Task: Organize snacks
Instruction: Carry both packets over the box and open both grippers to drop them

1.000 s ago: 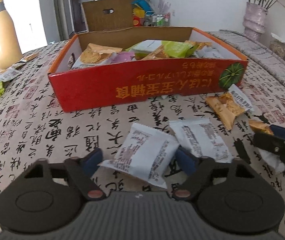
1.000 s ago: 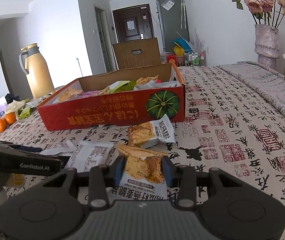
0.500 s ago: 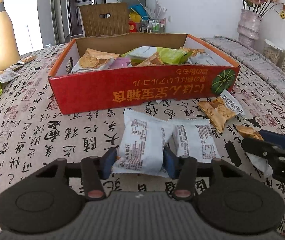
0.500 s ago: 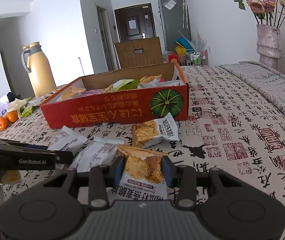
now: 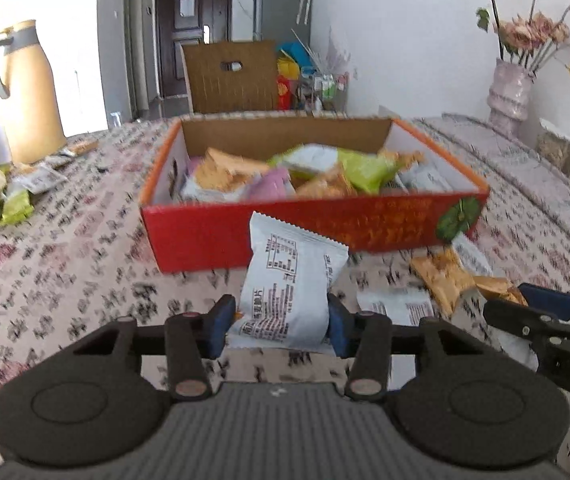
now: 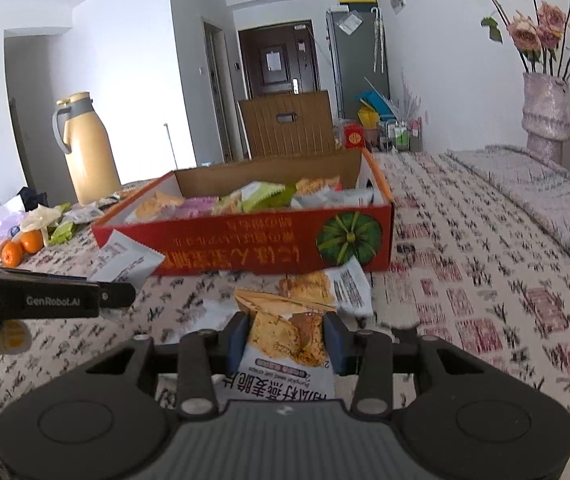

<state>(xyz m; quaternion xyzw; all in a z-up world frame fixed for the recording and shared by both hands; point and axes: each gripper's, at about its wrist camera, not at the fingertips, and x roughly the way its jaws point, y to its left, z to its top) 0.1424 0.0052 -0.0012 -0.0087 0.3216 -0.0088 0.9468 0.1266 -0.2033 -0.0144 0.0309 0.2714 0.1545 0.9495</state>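
Nearest to me, my left gripper (image 5: 277,322) has its blue pads (image 5: 217,326) pressed against both sides of a white snack packet (image 5: 291,288), jaws about half closed around it, and the packet stands up off the table with its crimped top edge in front of the red wall of the box. My right gripper (image 6: 285,338) is clamped narrower on a biscuit packet (image 6: 285,334) with an orange-brown print; its white lower end runs back toward the camera between the fingers.

Just past the left gripper, another white packet (image 5: 395,305) lies flat on the calligraphy-print tablecloth (image 5: 85,280), and beside it, toward the right gripper, an orange-brown biscuit packet (image 5: 443,276) rests near the box's front corner. In the right wrist view that same packet (image 6: 325,286) lies just beyond the one I hold.

Further out stands the red cardboard box (image 5: 213,236), open-topped, with a green pumpkin printed on its front. It already holds a heap of snacks (image 5: 305,176): orange, pink, green and white packets.

Off to the left lie loose wrappers and oranges (image 6: 21,246), with a tan thermos jug (image 5: 31,92) behind them. On the far right stands a vase of dried roses (image 6: 545,108).
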